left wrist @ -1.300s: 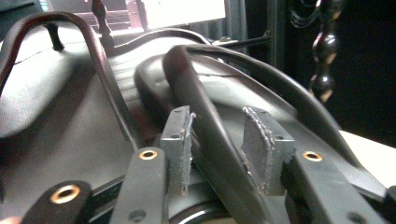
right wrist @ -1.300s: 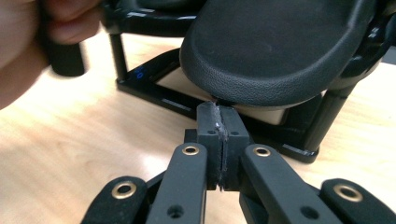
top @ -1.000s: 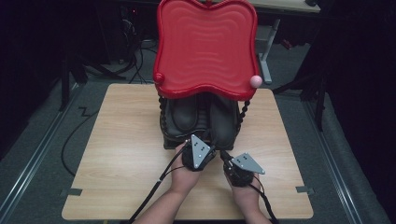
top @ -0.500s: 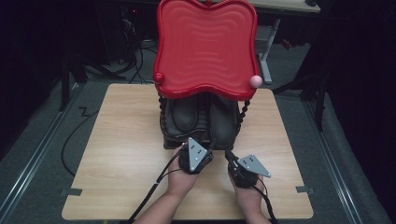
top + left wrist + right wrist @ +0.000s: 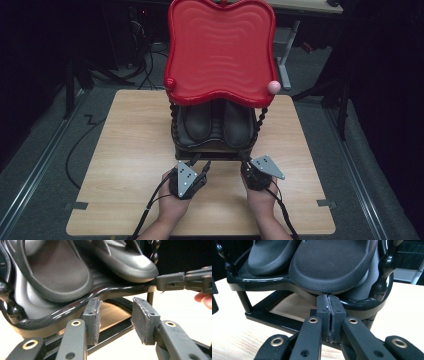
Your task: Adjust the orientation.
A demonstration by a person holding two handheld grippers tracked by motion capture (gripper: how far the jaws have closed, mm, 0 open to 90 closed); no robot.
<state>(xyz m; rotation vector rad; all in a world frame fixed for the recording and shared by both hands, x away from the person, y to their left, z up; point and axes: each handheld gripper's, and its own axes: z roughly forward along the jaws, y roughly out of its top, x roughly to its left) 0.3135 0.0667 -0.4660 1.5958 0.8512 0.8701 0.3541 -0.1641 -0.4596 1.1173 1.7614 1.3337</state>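
Left gripper (image 5: 115, 320) fingers just opening, empty, before shoe rack (image 5: 215, 150) rim on desk (image 5: 125, 150); right gripper (image 5: 329, 315) pinched shut at rim. Square up, close gently

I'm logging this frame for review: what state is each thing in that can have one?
Left gripper: jaws open, just been opening, nothing between them, near the rack's front rail.
Right gripper: jaws shut, tips at the shelf's front edge.
Dark sandals: a pair, side by side on the lower shelf.
Red tray: on top of the rack.
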